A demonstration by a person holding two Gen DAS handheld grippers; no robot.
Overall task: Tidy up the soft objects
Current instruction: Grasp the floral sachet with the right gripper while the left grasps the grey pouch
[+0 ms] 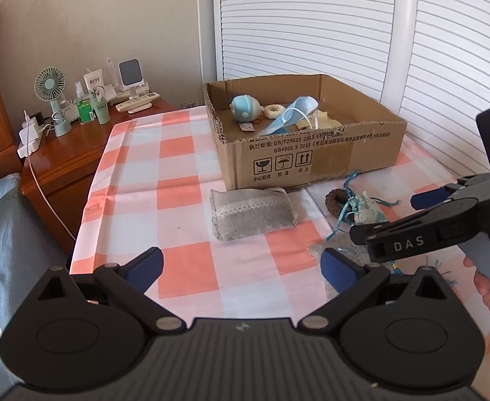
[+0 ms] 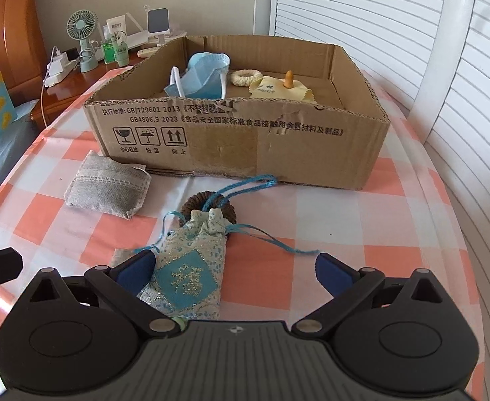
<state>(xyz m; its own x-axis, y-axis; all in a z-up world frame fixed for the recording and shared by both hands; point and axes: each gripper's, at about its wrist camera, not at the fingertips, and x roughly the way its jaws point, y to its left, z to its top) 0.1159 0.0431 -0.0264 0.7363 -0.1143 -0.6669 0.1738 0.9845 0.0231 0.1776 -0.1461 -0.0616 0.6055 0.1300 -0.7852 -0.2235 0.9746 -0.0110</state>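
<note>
Cardboard box [image 2: 231, 147], printed "GB4806.9 2023", held face mask [image 2: 199, 80], woven ring [image 2: 246, 77]. Both grippers' jaws stood open, empty.

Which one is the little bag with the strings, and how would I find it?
Start at the big cardboard box on the checked tablecloth. In front of it lie a plain grey pouch and, to its right, the drawstring bag, between the right hand-held gripper's open fingers. Only it has shiny blue-green patterned cloth, a blue diamond patch and loose blue cords.

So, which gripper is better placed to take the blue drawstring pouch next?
Right. The right gripper has open jaws already around the blue drawstring pouch; the left gripper, also open, hangs over bare tablecloth.
</note>
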